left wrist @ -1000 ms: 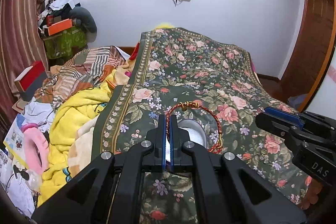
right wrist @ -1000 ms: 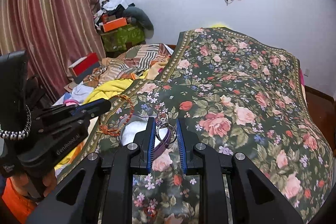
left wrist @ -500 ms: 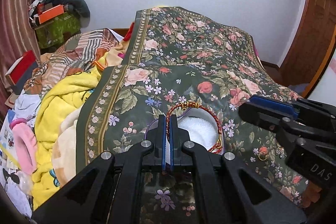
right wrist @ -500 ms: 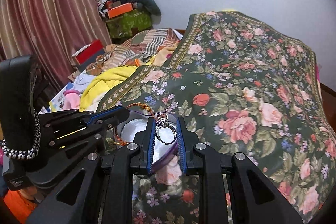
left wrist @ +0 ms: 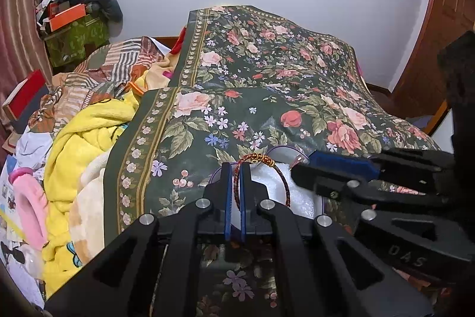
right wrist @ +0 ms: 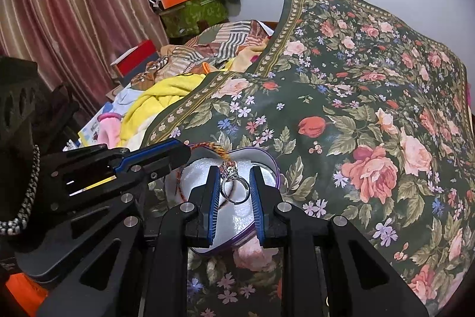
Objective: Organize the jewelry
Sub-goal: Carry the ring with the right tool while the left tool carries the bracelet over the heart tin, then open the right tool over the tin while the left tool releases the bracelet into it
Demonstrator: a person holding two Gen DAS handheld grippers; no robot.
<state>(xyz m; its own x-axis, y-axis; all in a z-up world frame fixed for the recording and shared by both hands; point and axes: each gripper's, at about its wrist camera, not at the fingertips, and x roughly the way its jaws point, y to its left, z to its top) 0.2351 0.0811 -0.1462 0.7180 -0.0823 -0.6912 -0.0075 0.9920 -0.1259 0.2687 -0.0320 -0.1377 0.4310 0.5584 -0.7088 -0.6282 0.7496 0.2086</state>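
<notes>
Red cord bracelet (left wrist: 261,177) is pinched by left tool (left wrist: 234,192), silver ring (right wrist: 234,189) by right tool (right wrist: 234,192), both over white-lined box (right wrist: 237,216) on bed; tangling risked if released together.

L gripper (left wrist: 234,168) clamped tight, R gripper (right wrist: 234,171) slightly apart, both angled down, tips side by side.

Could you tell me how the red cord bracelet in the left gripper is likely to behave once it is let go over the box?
The bracelet looks braided, so it is probably light and soft. Pinched at one side by the left gripper, it keeps its loop, so it has some stiffness. It should settle flat on the box's white padding rather than roll.
</notes>
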